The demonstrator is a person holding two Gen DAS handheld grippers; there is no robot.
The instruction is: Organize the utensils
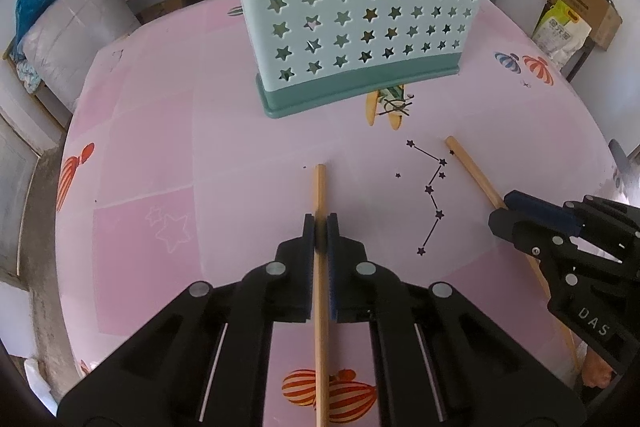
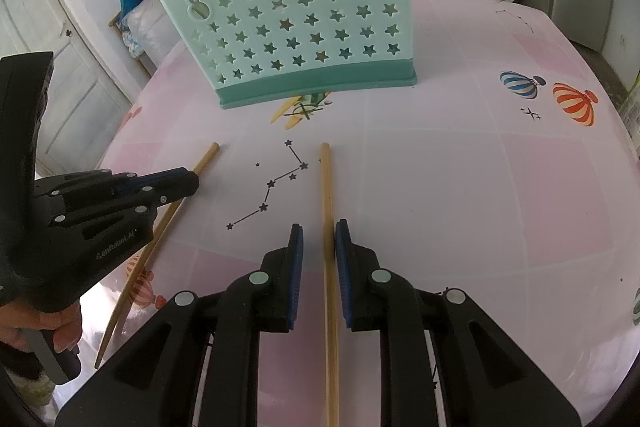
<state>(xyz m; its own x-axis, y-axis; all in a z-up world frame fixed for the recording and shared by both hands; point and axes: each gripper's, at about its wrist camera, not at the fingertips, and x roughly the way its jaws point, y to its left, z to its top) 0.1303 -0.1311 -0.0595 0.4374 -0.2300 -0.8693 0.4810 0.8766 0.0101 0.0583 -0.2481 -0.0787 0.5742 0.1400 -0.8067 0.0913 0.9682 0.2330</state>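
Standing on the pink tabletop (image 1: 168, 131): teal star-holed holder (image 2: 304, 27), chopsticks poking above, visible from right wrist only. Left fingers (image 1: 320, 227) clamped on one chopstick (image 1: 320, 187). Right fingers (image 2: 319, 231) slightly parted around another chopstick (image 2: 327, 187), grip unclear.

Pale teal plastic utensil holder (image 1: 360, 23), curved wall perforated with star cut-outs and three gourd-shaped holes, darker teal base band. Stands upright on the pink patterned worktop (image 1: 160, 147), at its far side. Wooden sticks and a metal utensil protrude above its rim; details unclear.

First thin round wooden chopstick (image 1: 320, 267) lies flat, pointing toward the holder, tip well short of its base. Second matching wooden chopstick (image 2: 329, 247) lies flat to its right, apart from it, with a printed constellation pattern between them.
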